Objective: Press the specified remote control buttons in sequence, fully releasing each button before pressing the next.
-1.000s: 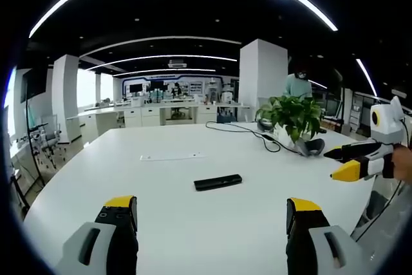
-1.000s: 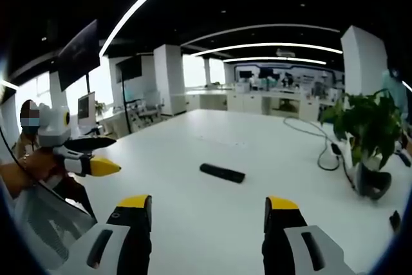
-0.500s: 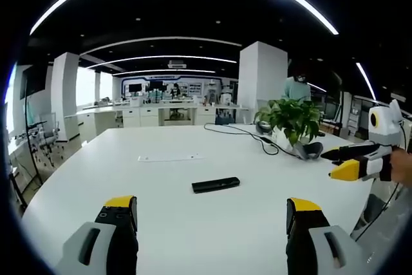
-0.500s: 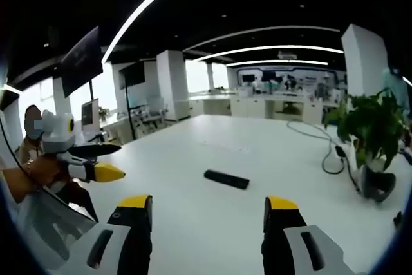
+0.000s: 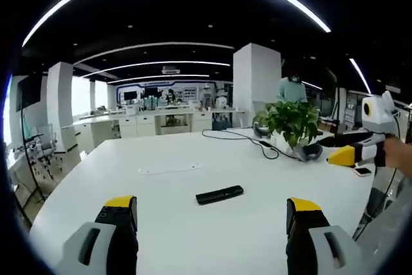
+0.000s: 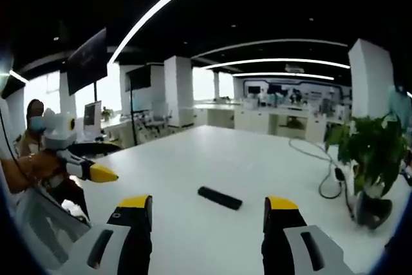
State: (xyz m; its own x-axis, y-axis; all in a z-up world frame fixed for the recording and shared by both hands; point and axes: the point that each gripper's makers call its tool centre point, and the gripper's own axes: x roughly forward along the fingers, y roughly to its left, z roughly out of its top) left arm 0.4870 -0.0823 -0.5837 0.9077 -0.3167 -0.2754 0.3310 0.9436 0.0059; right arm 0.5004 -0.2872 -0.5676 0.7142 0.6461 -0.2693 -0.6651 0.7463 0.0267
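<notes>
Across the centre of both views, the white table (image 5: 193, 236) is carrying the black remote control (image 5: 219, 194), lying flat, long axis running left-right, ahead of and well apart from both tools. The left gripper (image 5: 209, 207) is standing wide, gripping nothing. The right gripper (image 6: 208, 207) is likewise gaping, unloaded. Neither appears clearly nearer; either must advance forward and descend.

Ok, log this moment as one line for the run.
remote flat on table, untouched | left gripper open, above table | right gripper open, above table
</notes>
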